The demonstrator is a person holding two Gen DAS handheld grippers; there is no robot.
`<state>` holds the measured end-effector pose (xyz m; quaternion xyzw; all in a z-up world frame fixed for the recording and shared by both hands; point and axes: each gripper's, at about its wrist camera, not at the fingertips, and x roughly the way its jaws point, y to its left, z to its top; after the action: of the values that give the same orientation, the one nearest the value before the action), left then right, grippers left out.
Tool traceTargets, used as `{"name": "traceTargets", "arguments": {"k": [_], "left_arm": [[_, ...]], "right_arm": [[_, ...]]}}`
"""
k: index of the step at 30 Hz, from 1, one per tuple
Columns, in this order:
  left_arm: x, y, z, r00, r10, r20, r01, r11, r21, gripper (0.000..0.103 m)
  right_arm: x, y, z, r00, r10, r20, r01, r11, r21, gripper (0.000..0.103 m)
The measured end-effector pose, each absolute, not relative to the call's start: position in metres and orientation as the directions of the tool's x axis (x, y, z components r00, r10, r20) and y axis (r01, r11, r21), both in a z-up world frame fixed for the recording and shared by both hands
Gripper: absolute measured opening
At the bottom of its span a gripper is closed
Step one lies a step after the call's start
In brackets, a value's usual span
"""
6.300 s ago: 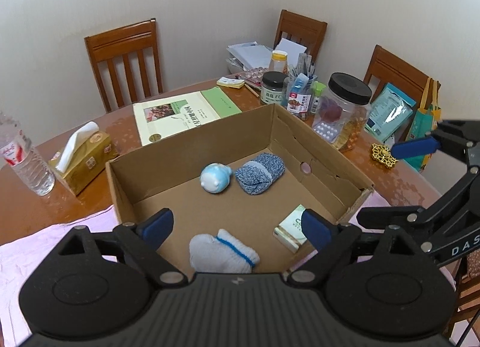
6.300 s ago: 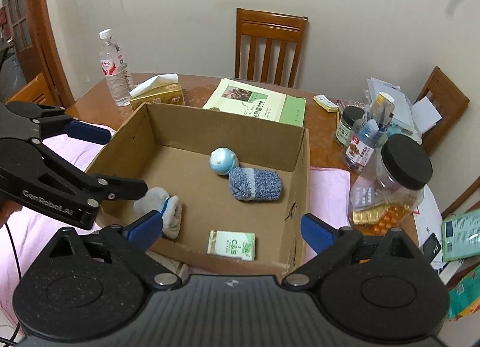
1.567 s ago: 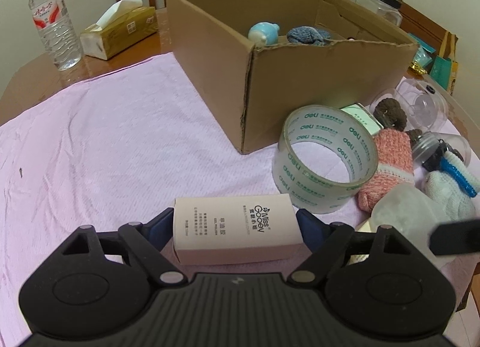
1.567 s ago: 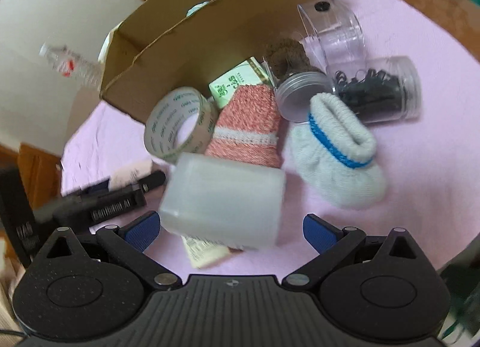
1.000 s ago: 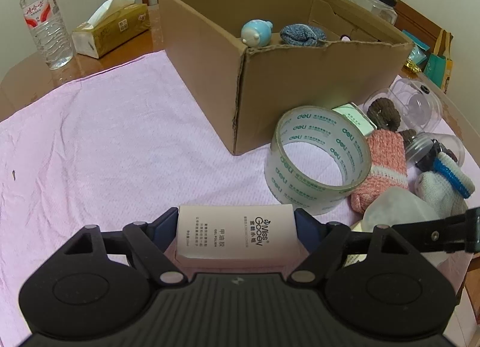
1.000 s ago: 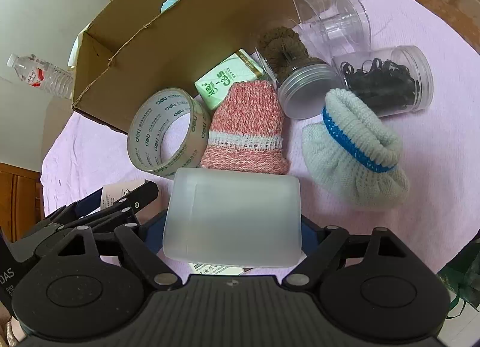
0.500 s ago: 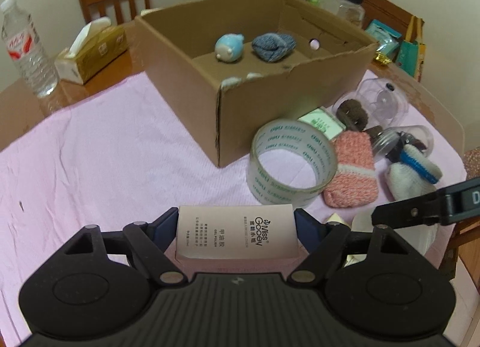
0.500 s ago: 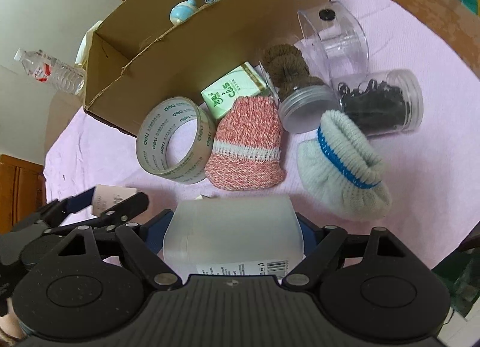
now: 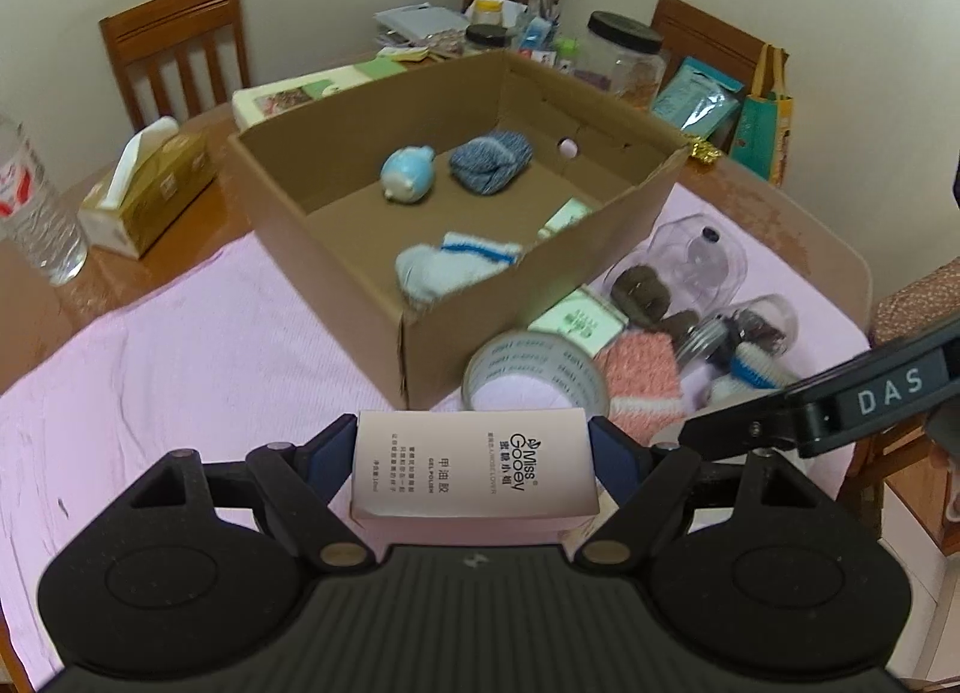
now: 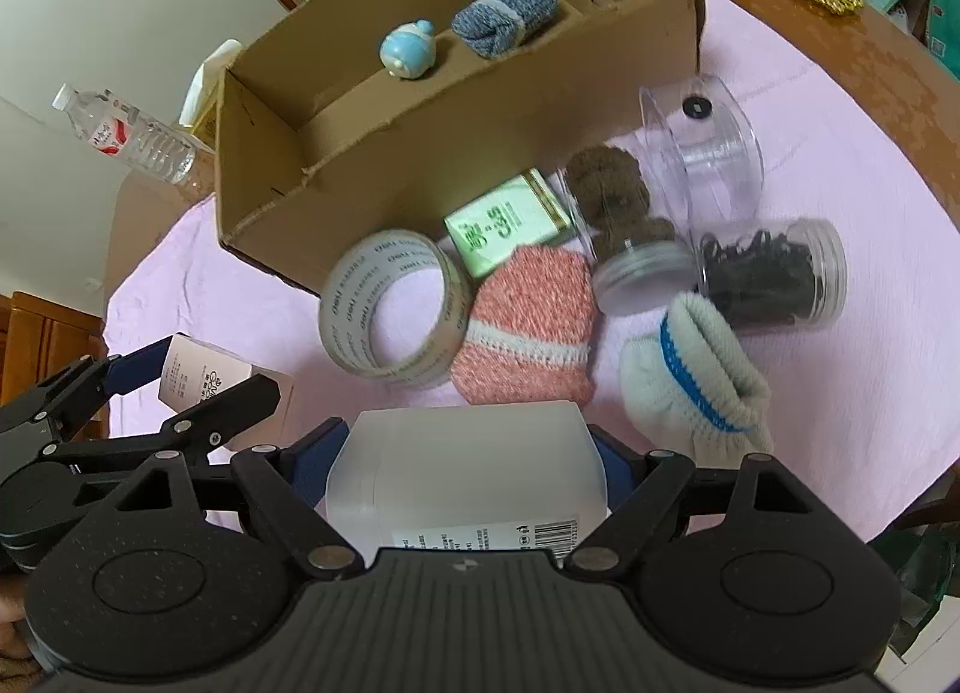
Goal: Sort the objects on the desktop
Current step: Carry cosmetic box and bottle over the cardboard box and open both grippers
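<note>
We find the left gripper (image 9: 474, 456) clamped on a pink carton (image 9: 474, 465) and the right gripper (image 10: 468, 471) on a frosted case (image 10: 468, 471), both above the cloth; next, we judge, carry them over the cardboard box (image 9: 528, 285) rim.

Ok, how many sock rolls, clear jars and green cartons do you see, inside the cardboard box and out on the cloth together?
Sock rolls: 4 (blue-grey sock, boxed white sock, pink sock, loose white sock)
Clear jars: 3 (brown-filled jar, empty jar, black-filled jar)
Green cartons: 2 (boxed carton, loose carton)
Total: 9
</note>
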<state>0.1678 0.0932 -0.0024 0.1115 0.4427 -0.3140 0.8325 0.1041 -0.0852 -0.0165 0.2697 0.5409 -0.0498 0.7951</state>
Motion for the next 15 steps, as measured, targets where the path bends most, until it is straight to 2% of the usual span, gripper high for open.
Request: {"name": "traceTargets", "arguments": {"k": [15], "left_arm": [[0.221, 0.065, 0.037, 0.425, -0.453, -0.784, 0.672, 0.738, -0.063, 0.081]], "right_arm": [[0.158, -0.113, 0.043, 0.470, 0.158, -0.868, 0.305, 0.894, 0.328, 0.087]]}}
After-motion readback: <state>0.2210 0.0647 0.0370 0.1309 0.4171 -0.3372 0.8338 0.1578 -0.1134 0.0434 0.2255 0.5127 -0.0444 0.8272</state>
